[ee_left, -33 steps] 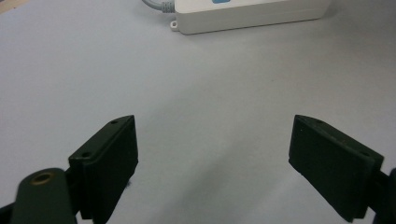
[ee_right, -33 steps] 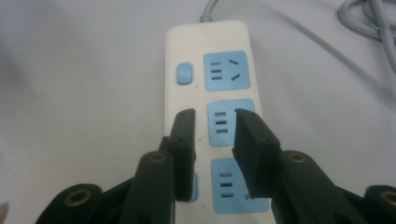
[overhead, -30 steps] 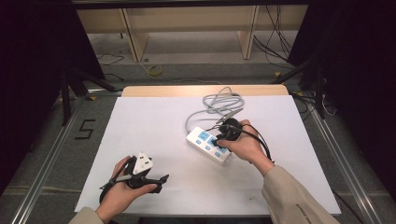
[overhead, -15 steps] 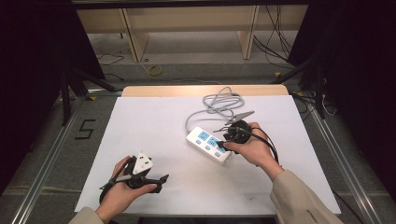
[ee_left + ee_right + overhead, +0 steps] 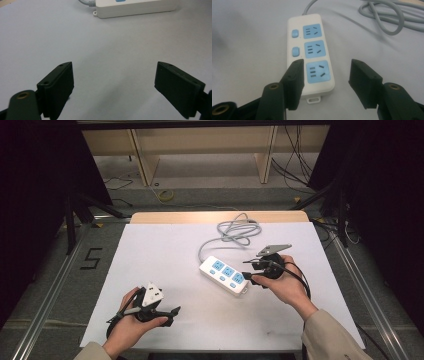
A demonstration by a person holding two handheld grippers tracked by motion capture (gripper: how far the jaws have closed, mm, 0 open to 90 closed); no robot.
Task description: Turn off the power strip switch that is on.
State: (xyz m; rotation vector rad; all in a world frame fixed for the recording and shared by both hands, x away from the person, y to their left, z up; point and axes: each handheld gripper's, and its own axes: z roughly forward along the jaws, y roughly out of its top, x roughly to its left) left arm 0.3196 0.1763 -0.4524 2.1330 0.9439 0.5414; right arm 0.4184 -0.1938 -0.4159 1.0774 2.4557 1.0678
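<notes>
The table (image 5: 165,250) carries a white power strip (image 5: 225,274) right of centre, its cord (image 5: 235,231) coiled at the far side. The right claw (image 5: 251,268), jaws just opened wide and empty, sits at the strip's right end. The left claw (image 5: 173,312) rests spread, near left.

Each gripper you hold, the left gripper (image 5: 172,311) and the right gripper (image 5: 248,270), has two flat black rectangular jaws with small screw holes and brass-coloured pivot bushings. A black cable trails from each body, topped by a three-cornered plate. Your sleeves (image 5: 332,336) are beige.
</notes>
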